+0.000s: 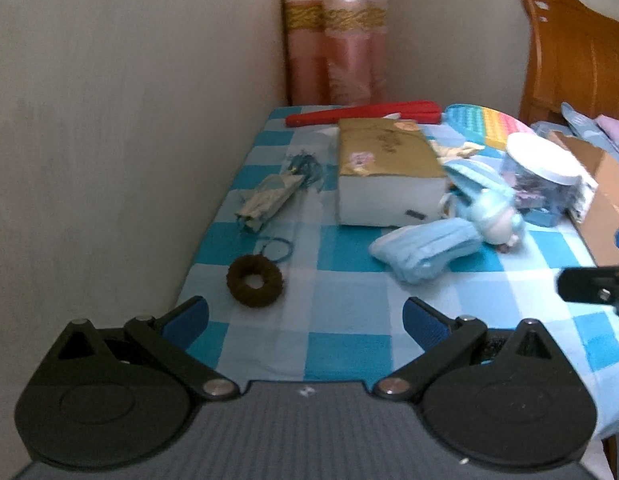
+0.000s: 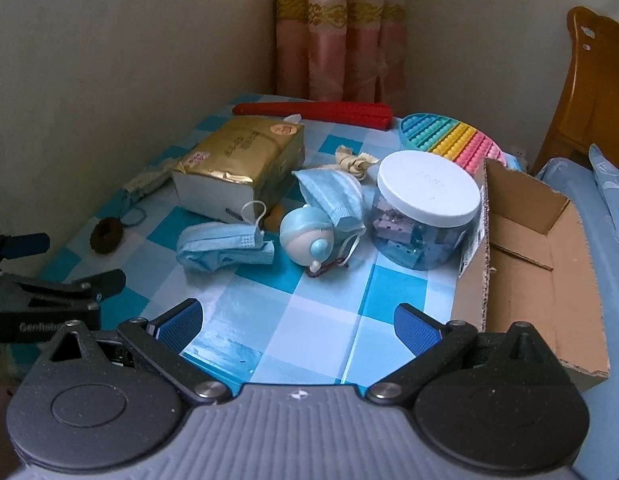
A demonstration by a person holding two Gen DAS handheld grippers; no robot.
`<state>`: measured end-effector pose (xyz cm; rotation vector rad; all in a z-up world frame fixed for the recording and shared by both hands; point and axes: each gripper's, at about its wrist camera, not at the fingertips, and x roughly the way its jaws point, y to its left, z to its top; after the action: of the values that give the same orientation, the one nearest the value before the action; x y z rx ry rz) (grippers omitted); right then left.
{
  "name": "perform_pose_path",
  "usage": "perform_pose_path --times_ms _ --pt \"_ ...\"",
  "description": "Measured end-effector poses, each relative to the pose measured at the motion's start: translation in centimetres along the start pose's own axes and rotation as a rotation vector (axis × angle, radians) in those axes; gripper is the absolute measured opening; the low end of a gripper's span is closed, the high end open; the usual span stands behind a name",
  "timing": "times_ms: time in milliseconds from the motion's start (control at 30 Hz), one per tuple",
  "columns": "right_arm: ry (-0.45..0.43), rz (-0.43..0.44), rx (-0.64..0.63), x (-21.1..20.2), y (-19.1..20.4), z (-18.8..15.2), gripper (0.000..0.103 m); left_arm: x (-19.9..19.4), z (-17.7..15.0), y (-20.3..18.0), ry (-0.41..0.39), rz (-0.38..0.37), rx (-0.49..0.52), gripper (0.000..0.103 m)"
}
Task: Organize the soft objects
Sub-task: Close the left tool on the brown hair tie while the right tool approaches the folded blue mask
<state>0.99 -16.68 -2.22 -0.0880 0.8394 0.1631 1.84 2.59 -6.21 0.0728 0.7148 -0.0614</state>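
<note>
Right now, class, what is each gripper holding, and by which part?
Nothing. The left gripper and right gripper both hover open above the checked tablecloth.

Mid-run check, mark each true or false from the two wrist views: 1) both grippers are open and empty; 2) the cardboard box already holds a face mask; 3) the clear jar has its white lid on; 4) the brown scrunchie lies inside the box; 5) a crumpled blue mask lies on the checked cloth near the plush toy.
1) True: left gripper and right gripper both stand open with nothing between the fingers.
2) False: the cardboard box shows only bare cardboard inside.
3) True: the jar is capped by its white lid.
4) False: the brown scrunchie lies on the checked cloth, near the wall side.
5) True: the crumpled mask lies beside the plush toy.
</note>
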Motion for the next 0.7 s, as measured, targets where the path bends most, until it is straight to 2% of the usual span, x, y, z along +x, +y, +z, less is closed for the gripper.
perform_pose_path --times_ms 167,233,367,600,700 --pt "0.014 0.027 -0.005 0.8 0.1 -0.1 0.103 2.0 -0.3 1.3 -0.003 0.031 -0.074 0.101" --pt "0.019 0.030 -0.017 1.2 0.3 0.0 0.103 2.9 -0.3 1.5 0.013 0.042 -0.064 0.099" --pt "0.028 0.042 -0.048 2.0 0.7 0.1 0.103 4.5 -0.3 1.2 0.031 0.074 -0.027 0.085" --pt "0.050 0.091 -0.073 3.4 1.2 0.2 0.103 5.9 0.2 2.3 0.033 0.101 -0.082 0.079" --pt "0.061 0.103 -0.074 3.9 1.2 0.2 0.103 6.4 0.5 2.9 0.030 0.099 -0.109 0.070"
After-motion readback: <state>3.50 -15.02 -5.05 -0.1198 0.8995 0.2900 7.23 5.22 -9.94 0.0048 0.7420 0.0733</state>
